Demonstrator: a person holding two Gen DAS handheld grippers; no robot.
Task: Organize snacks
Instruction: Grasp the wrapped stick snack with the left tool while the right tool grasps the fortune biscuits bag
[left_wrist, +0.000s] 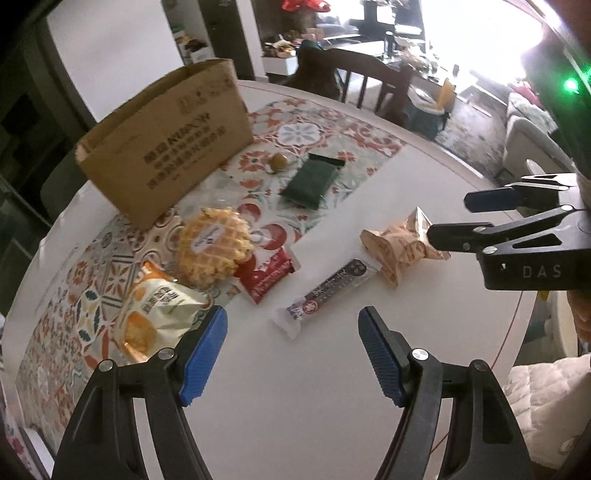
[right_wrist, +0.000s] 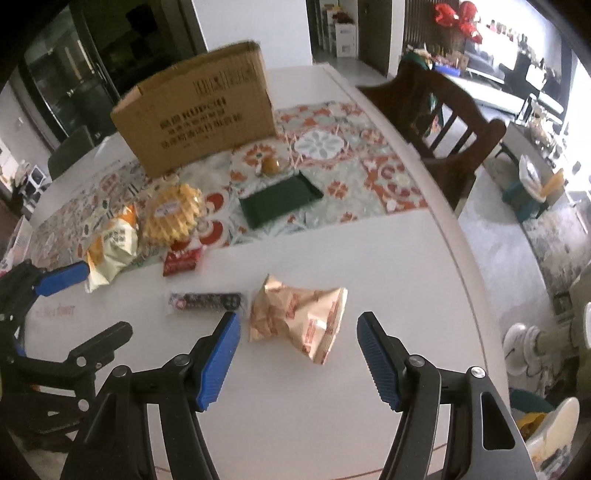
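Observation:
Snacks lie on a white table (left_wrist: 295, 387) in front of an open cardboard box (left_wrist: 166, 147) (right_wrist: 199, 114). My left gripper (left_wrist: 291, 321) hangs open just short of a dark wrapped bar (left_wrist: 328, 291) (right_wrist: 205, 301), with a yellow-white bag (left_wrist: 159, 314) by its left finger. My right gripper (right_wrist: 297, 323) is open above a tan crinkled pack (right_wrist: 295, 317) (left_wrist: 395, 247), and nothing is held. A waffle (left_wrist: 212, 247), a red packet (left_wrist: 267, 277), a green packet (left_wrist: 310, 181) and a small golden ball (left_wrist: 277, 161) lie nearer the box. Each gripper shows in the other view: the right gripper (left_wrist: 454, 218), the left gripper (right_wrist: 107, 299).
A patterned mat (left_wrist: 314, 129) (right_wrist: 369, 177) covers the far half of the table. A dark wooden chair (right_wrist: 443, 110) (left_wrist: 369, 81) stands at the far right edge. The table's curved rim (right_wrist: 476, 295) runs close on the right.

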